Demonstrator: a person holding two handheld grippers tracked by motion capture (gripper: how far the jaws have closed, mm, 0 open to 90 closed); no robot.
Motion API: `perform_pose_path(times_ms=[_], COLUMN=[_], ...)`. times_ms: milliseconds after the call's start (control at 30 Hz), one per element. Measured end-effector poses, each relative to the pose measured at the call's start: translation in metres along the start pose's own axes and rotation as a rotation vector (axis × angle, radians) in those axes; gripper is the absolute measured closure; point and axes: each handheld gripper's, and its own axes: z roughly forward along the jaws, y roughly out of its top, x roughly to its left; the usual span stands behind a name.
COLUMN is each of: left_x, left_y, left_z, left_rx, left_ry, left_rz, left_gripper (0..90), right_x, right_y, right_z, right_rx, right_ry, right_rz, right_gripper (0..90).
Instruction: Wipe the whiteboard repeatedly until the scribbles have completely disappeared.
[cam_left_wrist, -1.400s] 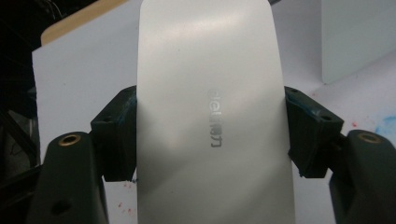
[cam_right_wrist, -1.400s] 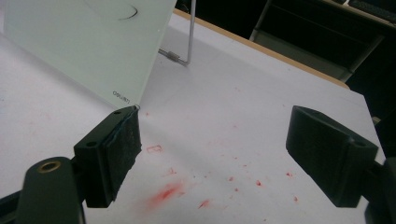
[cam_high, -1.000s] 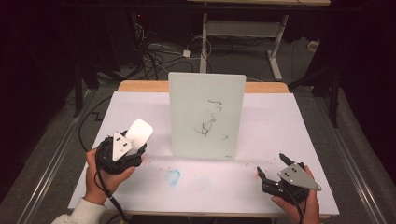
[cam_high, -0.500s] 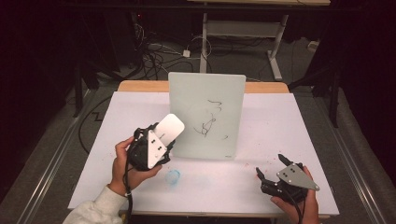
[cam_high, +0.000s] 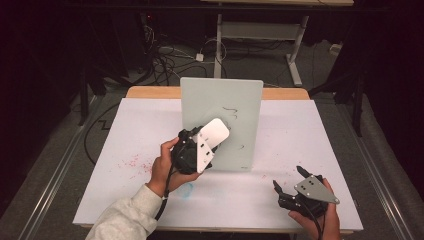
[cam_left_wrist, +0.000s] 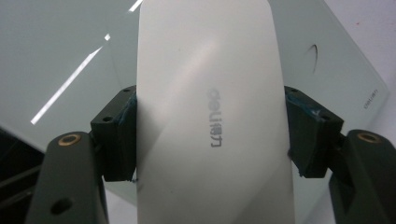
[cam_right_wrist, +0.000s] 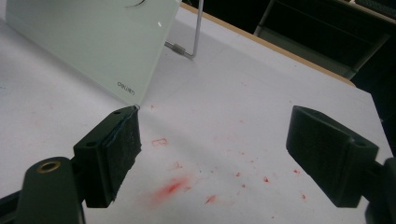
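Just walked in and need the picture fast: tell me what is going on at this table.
A person's left gripper is shut on a white oblong plastic eraser, holding it up against an upright pale glass drawing board that carries a few dark pen strokes. The right gripper rests open and empty near the front right of the white paper-covered table, which shows red and blue smudges.

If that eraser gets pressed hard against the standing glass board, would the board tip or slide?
The board stands upright, apparently propped by a thin wire leg behind, so a hard push might slide or rock it. It looks like glass: stiff, probably fragile. The smooth eraser, clamped in the left gripper, could slip.
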Motion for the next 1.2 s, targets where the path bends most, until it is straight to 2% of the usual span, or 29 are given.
perform_pose_path(times_ms=[67,133,200,233,333,367,533,567,667,767,867,933,1033,1133,1167,1200], left_x=[-0.001,-0.006,-0.008,-0.012,-0.016,-0.018,-0.023,-0.028,-0.035,-0.045,-0.050,-0.049,-0.046,-0.038,-0.035,-0.032], left_y=[0.002,0.006,0.007,0.008,0.008,0.007,0.001,-0.002,-0.009,-0.016,-0.020,-0.020,-0.018,-0.014,-0.013,-0.012], left_z=[0.003,0.010,0.011,0.016,0.023,0.025,0.031,0.033,0.036,0.037,0.038,0.037,0.037,0.036,0.035,0.035], left_rx=[-0.007,-0.008,-0.012,-0.009,-0.010,-0.009,-0.008,0.003,0.013,0.026,0.038,0.034,0.032,0.026,0.025,0.020], left_ry=[0.005,0.036,0.044,0.054,0.045,0.040,0.020,0.019,0.001,0.013,0.019,0.020,0.066,0.080,0.090,0.098], left_rz=[-0.001,0.008,0.016,0.044,0.059,0.045,0.052,0.070,0.085,0.144,0.180,0.188,0.215,0.201,0.200,0.190], left_gripper=[29.1,29.1,29.1,29.1,29.1,29.1,29.1,29.1,29.1,29.2,29.2,29.2,29.2,29.2,29.2,29.2], right_x=[0.000,0.000,0.000,0.000,0.000,0.000,0.000,0.000,0.001,0.001,0.002,0.002,0.003,0.002,0.002,0.003], right_y=[-0.001,-0.001,-0.001,-0.001,-0.002,-0.002,-0.002,-0.002,-0.002,-0.002,-0.002,-0.002,-0.002,-0.002,-0.002,-0.002], right_z=[0.000,0.001,0.001,0.001,0.002,0.002,0.001,0.001,0.001,0.002,0.002,0.002,0.002,0.002,0.002,0.003], right_rx=[0.002,0.003,0.002,0.006,0.012,0.012,0.011,0.010,0.011,0.010,0.014,0.018,0.017,0.019,0.019,0.022], right_ry=[0.006,0.007,0.008,0.006,0.005,0.004,0.003,0.006,0.008,0.007,0.007,0.012,0.012,0.014,0.012,0.014], right_rz=[-0.003,-0.009,-0.008,-0.007,-0.015,-0.014,-0.009,-0.024,-0.021,-0.017,-0.025,-0.025,-0.029,-0.023,-0.038,-0.025], right_gripper=[18.1,18.1,18.1,18.0,18.1,18.1,18.1,18.1,18.1,18.1,18.1,18.1,18.1,18.1,18.1,18.0])
